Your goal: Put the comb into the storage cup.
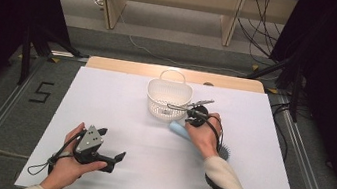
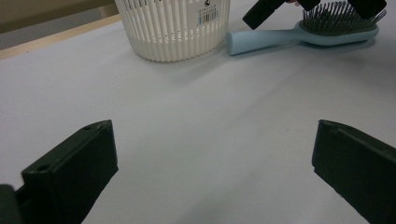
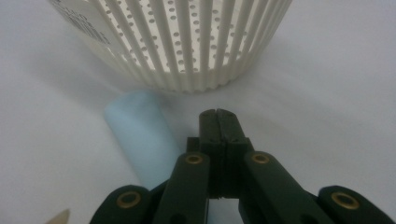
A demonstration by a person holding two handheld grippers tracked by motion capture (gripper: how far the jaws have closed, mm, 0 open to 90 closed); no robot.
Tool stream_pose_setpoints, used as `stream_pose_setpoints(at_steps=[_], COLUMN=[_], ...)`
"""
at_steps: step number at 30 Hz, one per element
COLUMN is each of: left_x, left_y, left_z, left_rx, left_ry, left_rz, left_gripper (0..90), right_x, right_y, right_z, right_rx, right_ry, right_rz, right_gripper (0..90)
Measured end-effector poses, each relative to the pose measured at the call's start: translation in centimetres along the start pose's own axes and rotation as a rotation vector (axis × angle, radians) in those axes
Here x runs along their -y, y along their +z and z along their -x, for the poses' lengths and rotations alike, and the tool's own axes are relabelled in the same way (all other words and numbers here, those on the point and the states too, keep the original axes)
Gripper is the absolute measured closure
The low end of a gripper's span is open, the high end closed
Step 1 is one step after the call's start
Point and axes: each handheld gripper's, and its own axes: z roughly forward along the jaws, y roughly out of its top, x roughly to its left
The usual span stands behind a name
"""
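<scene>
- Two grippers are in our hands at the white table, with a light blue hairbrush and a white slatted basket as the things at hand
- Our right gripper has its jaws pressed flat together with nothing between them; in the right gripper view the tips sit just beside the end of the brush's blue handle and point at the foot of the basket
- From the high view, our right gripper hovers over the brush, right at the basket's near right side, with our right hand over most of the brush
- The hairbrush lies flat on the table, bristles up, its handle end close to the basket wall and its head farther from it; whether handle and basket touch we cannot tell
- Our left gripper rests low at the near left of the table, well apart from brush and basket, held by our left hand
- Its jaws stand wide apart and empty in the left gripper view, with bare table between them
- The basket stands upright near the far middle of the table, handle raised, a barcode label on its side
</scene>
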Motion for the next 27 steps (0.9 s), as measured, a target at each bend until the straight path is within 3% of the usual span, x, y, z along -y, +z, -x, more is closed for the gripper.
stream_pose_setpoints(at_steps=[27], left_x=[0.0], left_y=[0.02], left_z=[0.06], left_rx=[0.003], left_ry=[0.003], left_rz=[-0.001], left_gripper=[0.0], right_x=[-0.07], right_y=[1.09], right_z=[-0.47], right_rx=[0.007], right_ry=[0.0], right_rz=[-0.098], right_gripper=[90.0])
